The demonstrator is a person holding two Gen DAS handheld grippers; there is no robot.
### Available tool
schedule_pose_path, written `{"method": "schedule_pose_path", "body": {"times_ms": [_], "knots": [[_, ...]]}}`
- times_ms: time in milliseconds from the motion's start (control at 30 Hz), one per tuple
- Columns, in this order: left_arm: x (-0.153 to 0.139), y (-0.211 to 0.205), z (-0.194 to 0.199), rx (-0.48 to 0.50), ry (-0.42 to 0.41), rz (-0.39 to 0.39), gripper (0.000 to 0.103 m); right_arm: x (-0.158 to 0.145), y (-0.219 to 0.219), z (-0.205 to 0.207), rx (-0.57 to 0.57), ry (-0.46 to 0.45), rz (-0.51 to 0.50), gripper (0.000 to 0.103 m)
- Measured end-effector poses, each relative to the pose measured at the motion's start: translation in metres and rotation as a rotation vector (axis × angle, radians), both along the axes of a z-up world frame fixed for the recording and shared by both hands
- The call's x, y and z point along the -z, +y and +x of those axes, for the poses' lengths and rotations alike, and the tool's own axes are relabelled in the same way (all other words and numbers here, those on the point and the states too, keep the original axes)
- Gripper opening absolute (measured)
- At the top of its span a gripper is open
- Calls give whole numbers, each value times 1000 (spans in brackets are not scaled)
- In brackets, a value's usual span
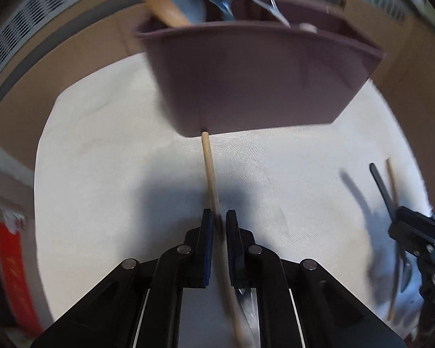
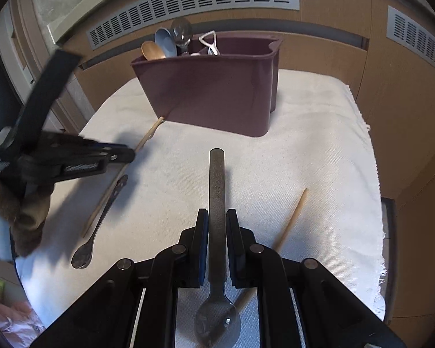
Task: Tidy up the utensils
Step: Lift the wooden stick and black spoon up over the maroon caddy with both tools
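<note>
Pointing steeply down, right gripper (image 2: 217, 220) clamps spoon (image 2: 217, 203).

Spoons (image 2: 165, 45) stand in caddy (image 2: 217, 87) on cloth (image 2: 304, 150).

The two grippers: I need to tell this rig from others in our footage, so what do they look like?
Both the left gripper and the right gripper are matte black linkages with round silver pivot pins, thin white edge lines and flat fingers lined with blue pads. The hand on the left one wears a brown glove.
</note>
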State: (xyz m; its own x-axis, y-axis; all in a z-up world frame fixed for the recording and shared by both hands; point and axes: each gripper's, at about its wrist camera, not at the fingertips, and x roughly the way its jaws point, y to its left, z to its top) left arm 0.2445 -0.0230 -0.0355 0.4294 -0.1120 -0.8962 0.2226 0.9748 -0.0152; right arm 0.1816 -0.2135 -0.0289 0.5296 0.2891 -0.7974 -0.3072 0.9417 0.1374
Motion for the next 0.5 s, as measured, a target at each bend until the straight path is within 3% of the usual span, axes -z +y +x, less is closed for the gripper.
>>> {"method": "schedule_pose_path", "body": {"times_ms": [133,233,367,500], "knots": [[-23,23,-43,-73,-135,-158,9,-10,2,-2,10,-22,7,11],[-32,25,-56,-87,-184,-196,9,-14,8,0,4,-29,-16,11],[-21,23,-19,-67,-51,-159,11,-18,13,0,0,-34,-31,11],[-5,9,15,-59,31,-123,17,-17,15,-7,-10,-32,-33,11]]}}
